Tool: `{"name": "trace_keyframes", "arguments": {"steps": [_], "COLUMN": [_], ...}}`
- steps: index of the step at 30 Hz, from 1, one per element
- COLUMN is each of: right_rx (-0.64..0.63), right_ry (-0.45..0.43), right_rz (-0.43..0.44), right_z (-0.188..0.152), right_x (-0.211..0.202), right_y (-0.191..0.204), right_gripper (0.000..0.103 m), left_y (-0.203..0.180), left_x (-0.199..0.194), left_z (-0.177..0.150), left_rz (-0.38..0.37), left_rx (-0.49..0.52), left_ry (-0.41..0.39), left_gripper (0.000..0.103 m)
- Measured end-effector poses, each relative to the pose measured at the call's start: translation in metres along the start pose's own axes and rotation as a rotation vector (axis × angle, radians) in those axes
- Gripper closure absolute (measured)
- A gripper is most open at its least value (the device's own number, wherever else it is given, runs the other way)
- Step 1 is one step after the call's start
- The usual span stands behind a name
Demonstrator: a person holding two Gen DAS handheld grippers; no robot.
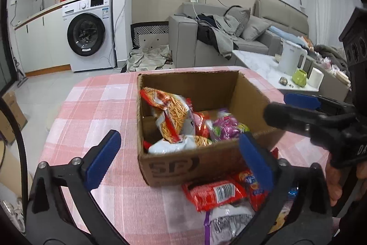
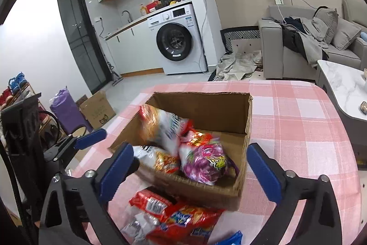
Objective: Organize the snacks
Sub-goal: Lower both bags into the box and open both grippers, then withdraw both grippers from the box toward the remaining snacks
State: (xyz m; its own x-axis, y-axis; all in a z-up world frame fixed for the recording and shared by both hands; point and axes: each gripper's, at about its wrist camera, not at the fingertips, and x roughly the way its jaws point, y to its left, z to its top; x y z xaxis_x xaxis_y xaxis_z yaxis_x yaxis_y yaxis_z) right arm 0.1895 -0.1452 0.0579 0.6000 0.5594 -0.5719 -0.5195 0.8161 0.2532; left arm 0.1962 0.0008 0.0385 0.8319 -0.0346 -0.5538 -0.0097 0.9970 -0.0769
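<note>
Left gripper point(image 1: 181, 157): jaws wide apart, nothing held, hovering over near edge of box.
Right gripper point(image 2: 190, 172): jaws apart too, empty, same spot from other side.
Box point(image 1: 250, 93): cardboard, open top, on pink check counter point(image 1: 96, 102); noodle bag point(image 1: 170, 115), purple bag point(image 1: 226, 126) + others already inside.
Loose packs: red pack point(image 1: 213, 194), orange-red pack point(image 2: 183, 219), silver pack point(image 1: 227, 222) on counter just in front of box.
Handling, prob.: light, puffy, slick foil, crushable contents.
Grip: pinch flat crimped end seam, gentle squeeze, not the middle.
</note>
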Motion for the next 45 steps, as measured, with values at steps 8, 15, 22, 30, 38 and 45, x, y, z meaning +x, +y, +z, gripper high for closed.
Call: {"name": "trace_keyframes", "arguments": {"steps": [8, 15, 22, 30, 38, 45], "right_rx": [0.011, 0.024, -0.008, -0.059, -0.077, -0.106], "right_ry": [-0.011, 0.001, 0.025, 0.072, 0.132, 0.197], "right_rz": [-0.021, -0.028, -0.046, -0.088, -0.115, -0.141], "right_z": [-0.012, -0.025, -0.036, -0.058, -0.080, -0.093], "right_x": [-0.024, -0.037, -0.038, -0.042, -0.043, -0.043], "right_y": [-0.003, -0.009, -0.004, -0.003, -0.014, -0.019], "right_gripper": [0.000, 0.000, 0.000, 0.000, 0.000, 0.000], "left_y": [0.003, 0.008, 0.010, 0.003, 0.001, -0.012], "left_x": [-0.030, -0.046, -0.047, -0.050, -0.055, -0.062], "left_z": [-0.021, -0.036, -0.043, -0.054, -0.063, -0.068], "left_rz": [-0.014, -0.017, -0.015, -0.012, -0.026, -0.042], "left_rx": [-0.004, -0.015, -0.031, -0.002, 0.001, 0.038], "left_ry": [0.001, 0.008, 0.037, 0.067, 0.092, 0.109], "left_gripper": [0.001, 0.001, 0.001, 0.001, 0.001, 0.001]}}
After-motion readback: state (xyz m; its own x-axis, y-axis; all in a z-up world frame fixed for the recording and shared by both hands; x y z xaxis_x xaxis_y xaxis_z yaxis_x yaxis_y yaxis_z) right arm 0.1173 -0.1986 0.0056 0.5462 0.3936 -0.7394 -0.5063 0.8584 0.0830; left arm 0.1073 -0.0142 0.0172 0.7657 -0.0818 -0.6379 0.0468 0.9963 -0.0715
